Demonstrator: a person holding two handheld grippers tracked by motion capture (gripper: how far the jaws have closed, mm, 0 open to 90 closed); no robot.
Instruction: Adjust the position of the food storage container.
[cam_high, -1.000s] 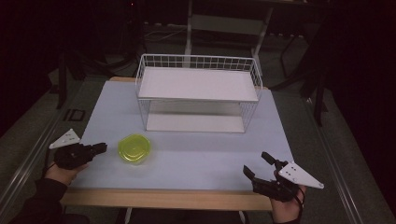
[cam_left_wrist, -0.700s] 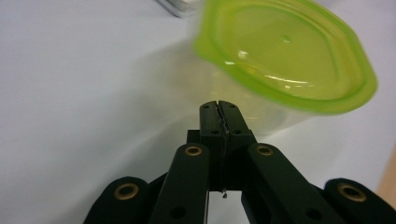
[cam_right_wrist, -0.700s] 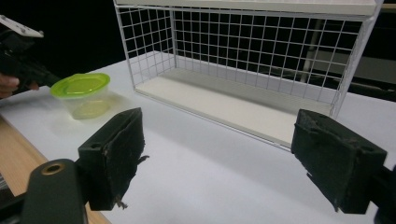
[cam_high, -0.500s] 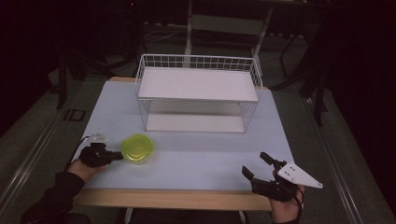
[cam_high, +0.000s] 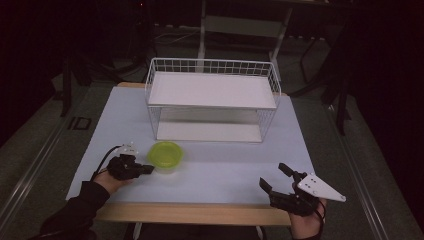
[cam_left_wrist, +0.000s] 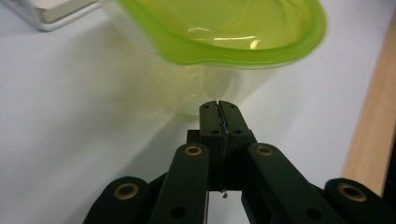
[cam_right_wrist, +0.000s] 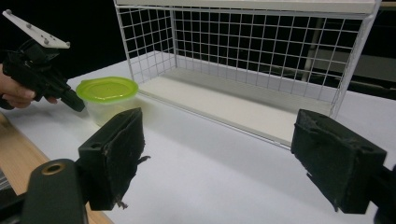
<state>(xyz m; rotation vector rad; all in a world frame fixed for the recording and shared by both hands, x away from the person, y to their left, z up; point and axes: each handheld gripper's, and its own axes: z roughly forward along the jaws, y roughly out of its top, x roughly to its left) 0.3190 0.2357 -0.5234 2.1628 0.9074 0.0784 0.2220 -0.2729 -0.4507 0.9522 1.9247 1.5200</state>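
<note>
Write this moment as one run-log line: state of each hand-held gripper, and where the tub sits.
left hand-held gripper: shut, tips at tub | right hand-held gripper: open, idle near table edge | tub: lidded, on table before rack

container lid (cam_high: 166, 152): bright lime green, glossy
container body (cam_left_wrist: 205, 86): clear w/ pale yellow-green tint
wire rack (cam_high: 212, 100): white, square grid mesh sides; shelves plain white
table top (cam_high: 220, 167): pale bluish-white, plain; front edge light wood
left gripper (cam_high: 148, 169): black; brass-coloured rivets in left gripper view; white plate on top
right gripper (cam_high: 276, 179): black, matte pads w/ frayed edges; grey 3-cornered plate w/ dark dots
sleeve (cam_high: 75, 210): dark, near black
floor (cam_high: 35, 140): dull grey-green
background: mostly black
</note>
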